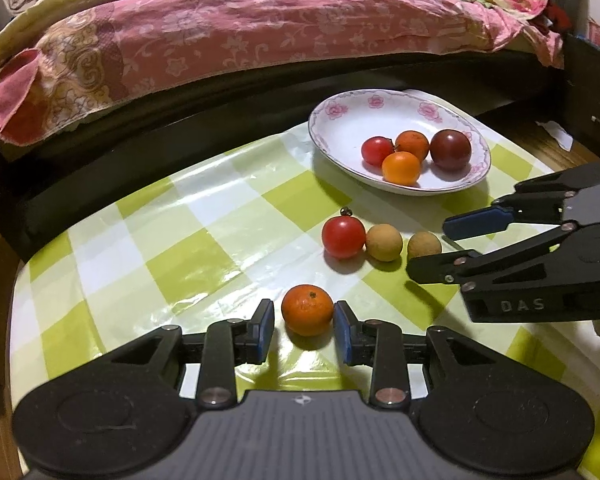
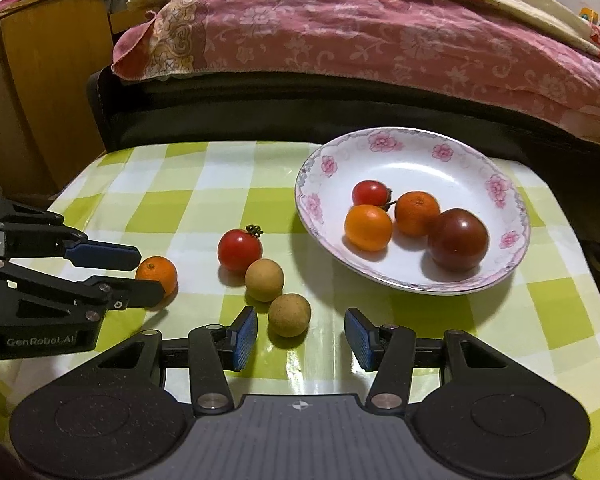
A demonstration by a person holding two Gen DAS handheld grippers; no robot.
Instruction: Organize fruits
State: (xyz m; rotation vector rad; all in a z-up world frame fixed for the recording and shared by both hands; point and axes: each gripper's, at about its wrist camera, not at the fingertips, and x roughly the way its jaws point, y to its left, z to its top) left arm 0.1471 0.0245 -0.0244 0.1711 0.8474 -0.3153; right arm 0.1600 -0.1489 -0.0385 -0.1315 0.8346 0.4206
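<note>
Left gripper (image 1: 304,326) low over the green-and-white checked tablecloth (image 1: 172,240), jaws apart, straddling a small orange mandarin (image 1: 307,309); right pad looks against the peel, left pad shows a gap, grip uncertain.

Right gripper (image 2: 300,330) level, jaws wide, holding nothing; a tan round longan (image 2: 289,314) sits just ahead, a second longan (image 2: 264,280) and a red stemmed tomato (image 2: 239,249) behind.

White floral-rimmed plate (image 2: 400,160) holds four fruits. Gripper bodies cut off by frame edges.
</note>
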